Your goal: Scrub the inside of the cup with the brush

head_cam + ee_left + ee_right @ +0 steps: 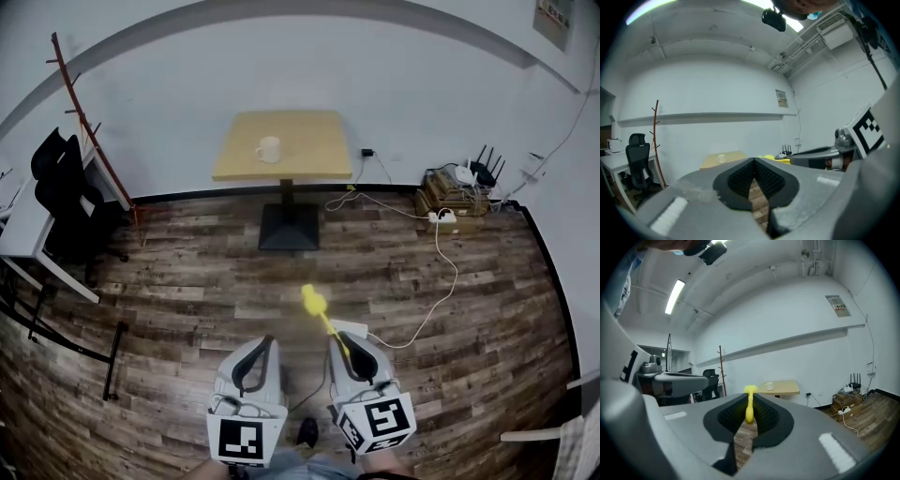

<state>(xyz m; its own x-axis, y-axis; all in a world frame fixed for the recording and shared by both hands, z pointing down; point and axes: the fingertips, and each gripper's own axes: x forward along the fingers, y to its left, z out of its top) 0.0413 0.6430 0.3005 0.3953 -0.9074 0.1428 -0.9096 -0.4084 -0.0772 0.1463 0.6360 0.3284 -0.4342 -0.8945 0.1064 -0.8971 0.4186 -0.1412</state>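
A white cup (pixel 269 149) stands on a small square wooden table (pixel 319 159) against the far wall, well away from both grippers. It also shows small in the left gripper view as the cup (pixel 721 159) and in the right gripper view as the cup (pixel 769 386). My right gripper (pixel 342 342) is shut on a yellow brush (pixel 316 305) whose head sticks out forward over the floor; the brush (pixel 749 405) rises between the black pads. My left gripper (pixel 264 345) is shut with nothing in it, held low beside the right one.
A black office chair (pixel 64 192) and a white desk (pixel 23 230) stand at the left with a thin reddish coat stand (pixel 92 131). A crate with routers (pixel 459 187) and a white cable (pixel 441 272) lie on the wood floor at the right.
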